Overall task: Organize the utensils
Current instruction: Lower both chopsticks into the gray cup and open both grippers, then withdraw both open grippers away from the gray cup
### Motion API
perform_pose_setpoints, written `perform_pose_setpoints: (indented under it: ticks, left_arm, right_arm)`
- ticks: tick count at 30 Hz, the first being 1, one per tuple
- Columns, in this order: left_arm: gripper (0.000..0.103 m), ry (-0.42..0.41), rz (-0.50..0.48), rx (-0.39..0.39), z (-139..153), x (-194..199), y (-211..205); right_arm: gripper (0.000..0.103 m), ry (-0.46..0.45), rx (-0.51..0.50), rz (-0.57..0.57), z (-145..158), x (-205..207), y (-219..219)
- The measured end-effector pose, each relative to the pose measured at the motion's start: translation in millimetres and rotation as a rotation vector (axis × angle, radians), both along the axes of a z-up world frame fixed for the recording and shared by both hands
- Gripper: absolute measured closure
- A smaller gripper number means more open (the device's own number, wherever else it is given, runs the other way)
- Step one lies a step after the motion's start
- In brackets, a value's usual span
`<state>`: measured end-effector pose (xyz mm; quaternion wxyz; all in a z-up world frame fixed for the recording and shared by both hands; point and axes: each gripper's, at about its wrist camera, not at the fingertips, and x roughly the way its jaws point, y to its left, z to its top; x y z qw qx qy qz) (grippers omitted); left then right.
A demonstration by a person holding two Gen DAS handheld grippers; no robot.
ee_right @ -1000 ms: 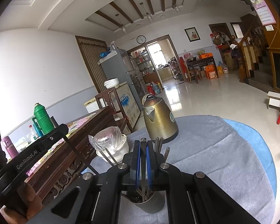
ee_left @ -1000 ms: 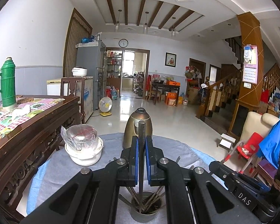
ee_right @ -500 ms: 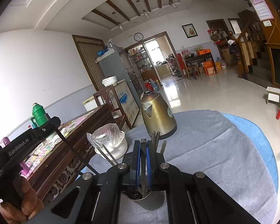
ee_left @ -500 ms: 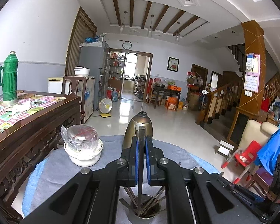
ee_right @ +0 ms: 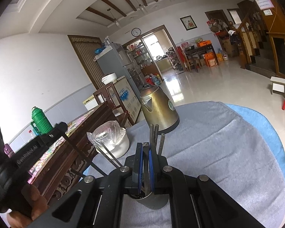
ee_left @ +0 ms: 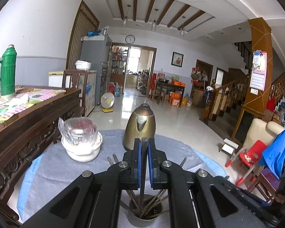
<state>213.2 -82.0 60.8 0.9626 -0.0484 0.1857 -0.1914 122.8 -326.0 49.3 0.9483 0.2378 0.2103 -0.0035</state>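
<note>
Pretty far along by the looks of it: most of the chopsticks (ee_left: pixel 153 203) are already being kept in the metal holder cup (ee_left: pixel 145 218), which is sitting on the grey cloth (ee_right: pixel 218 152) of the round table, right under both grippers. A single dark chopstick (ee_left: pixel 143 171) is being pinched upright by the left gripper (ee_left: pixel 143 163), jaws nearly closed on it, with its lower end being pointed down into the cup. Same thing on the other side, where another stick (ee_right: pixel 146 163) is being clamped by the right gripper (ee_right: pixel 145 163), jaws narrow, directly above the cup's mouth. A few stick ends (ee_right: pixel 155 134) are poking up past it from the holder. Whether the two held tips are already being rested on the cup's bottom is hard to tell, since the gripper bodies are blocking that part. So what's left is probably just these two being let go so they drop in with the rest. No loose utensils are being shown on the cloth; only a brass kettle (ee_left: pixel 139 127) and a white pot with a bagged lid (ee_left: pixel 81 144) are being left standing further back, well apart from the cup
</note>
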Motion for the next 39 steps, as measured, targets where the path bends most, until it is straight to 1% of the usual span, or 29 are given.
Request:
perform_pose_setpoints:
  ticks: [4,10,14,18,20,21,22,23,24,26,28,29,30,32,33,34,36,39]
  left_arm:
    - [0.096,0.019,0.003,0.014,-5.7,2.6,-2.2]
    - [0.096,0.03,0.016,0.056,-11.0,2.5,-4.2]
    - [0.096,0.044,0.03,0.085,-13.2,1.1,-2.9]
    - [0.096,0.039,0.049,0.114,-13.4,-4.8,0.0]
    - [0.09,0.04,0.058,0.129,-14.0,-6.9,3.2]
    - [0.079,0.041,0.066,0.138,-13.6,-8.7,4.6]
    - [0.063,0.042,0.074,0.142,-12.7,-10.2,6.3]
    - [0.056,0.041,0.083,0.145,-12.5,-12.6,8.2]
    - [0.051,0.034,0.095,0.148,-11.5,-16.2,10.9]
    - [0.049,0.022,0.104,0.161,-10.0,-22.2,14.4]
    - [0.039,0.015,0.117,0.182,-8.4,-27.6,15.7]
    - [0.038,0.013,0.124,0.189,-7.4,-30.3,17.1]
    - [0.037,0.012,0.127,0.192,-6.2,-33.8,19.1]
    - [0.033,0.016,0.13,0.196,-5.1,-38.3,22.2]
    - [0.028,0.023,0.131,0.201,-4.3,-40.3,23.4]
    - [0.026,0.03,0.133,0.206,-3.5,-43.1,24.6]
    - [0.025,0.033,0.134,0.212,-2.9,-49.0,27.2]
    - [0.019,0.043,0.132,0.247,-2.1,-56.4,27.1]
  right_arm:
    - [0.097,0.009,-0.005,0.005,-3.3,2.4,3.0]
    - [0.096,0.018,-0.003,0.016,-6.8,4.4,7.6]
    - [0.095,0.023,0.005,0.019,-7.1,4.4,9.2]
    - [0.095,0.034,0.032,0.025,-7.8,4.3,6.9]
    - [0.094,0.041,0.055,0.031,-8.8,4.1,4.7]
    - [0.094,0.046,0.066,0.034,-9.3,4.0,4.2]
    - [0.094,0.049,0.078,0.036,-9.8,3.7,4.0]
    - [0.093,0.05,0.087,0.04,-10.4,2.9,3.7]
    - [0.092,0.05,0.096,0.043,-10.8,1.8,3.1]
    - [0.091,0.048,0.106,0.045,-11.4,-1.0,3.0]
    - [0.089,0.042,0.119,0.049,-11.7,-3.8,2.4]
    - [0.088,0.038,0.126,0.05,-11.6,-5.3,2.1]
    - [0.085,0.035,0.129,0.051,-11.4,-7.0,2.0]
    - [0.071,0.031,0.125,0.053,-10.1,-11.0,2.4]
    - [0.054,0.026,0.119,0.049,-9.2,-14.1,3.2]
    - [0.038,0.016,0.111,0.043,-8.1,-17.4,4.0]
    - [0.037,-0.012,0.077,0.028,-4.4,-25.3,7.3]
    - [0.037,-0.007,0.029,0.024,-0.6,-32.8,12.9]
